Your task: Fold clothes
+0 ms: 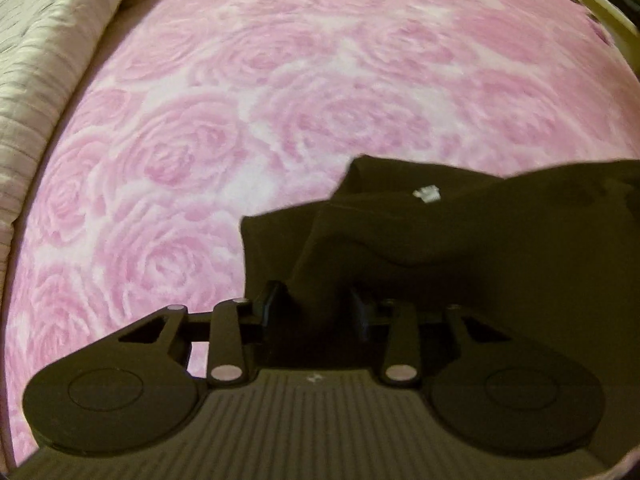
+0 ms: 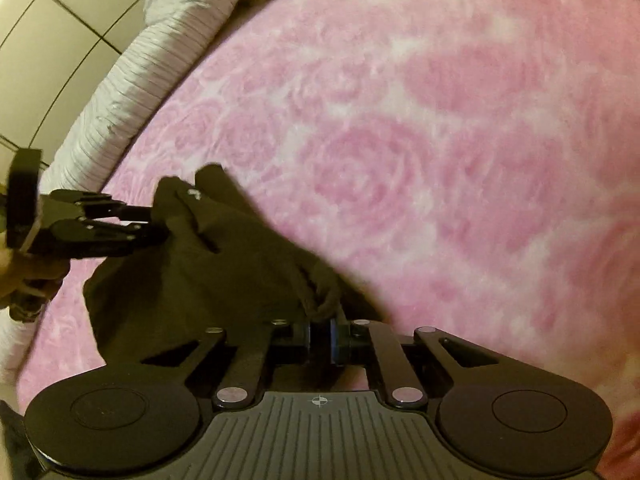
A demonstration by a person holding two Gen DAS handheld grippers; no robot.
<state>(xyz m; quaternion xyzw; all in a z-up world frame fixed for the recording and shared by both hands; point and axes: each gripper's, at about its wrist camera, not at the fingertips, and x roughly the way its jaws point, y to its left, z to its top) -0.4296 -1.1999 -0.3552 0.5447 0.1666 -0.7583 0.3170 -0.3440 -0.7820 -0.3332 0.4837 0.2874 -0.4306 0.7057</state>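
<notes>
A dark olive-brown garment (image 1: pixel 480 240) lies bunched on a pink rose-patterned blanket (image 1: pixel 280 100). A small white label (image 1: pixel 427 194) shows on it. My left gripper (image 1: pixel 318 306) has a thick fold of the cloth filling the gap between its fingers and is shut on it. In the right wrist view the left gripper (image 2: pixel 160 226) comes in from the left and holds a raised edge of the garment (image 2: pixel 224 272) near the label (image 2: pixel 194 193). My right gripper (image 2: pixel 320 336) is shut on a pinched fold at the garment's near right end.
The pink blanket (image 2: pixel 440 160) spreads wide beyond the garment. A pale ribbed quilt (image 1: pixel 36 80) borders it along the left, also seen as the quilt (image 2: pixel 132 76) in the right wrist view. Tiled floor (image 2: pixel 48 40) lies past it. A hand (image 2: pixel 20 276) holds the left gripper.
</notes>
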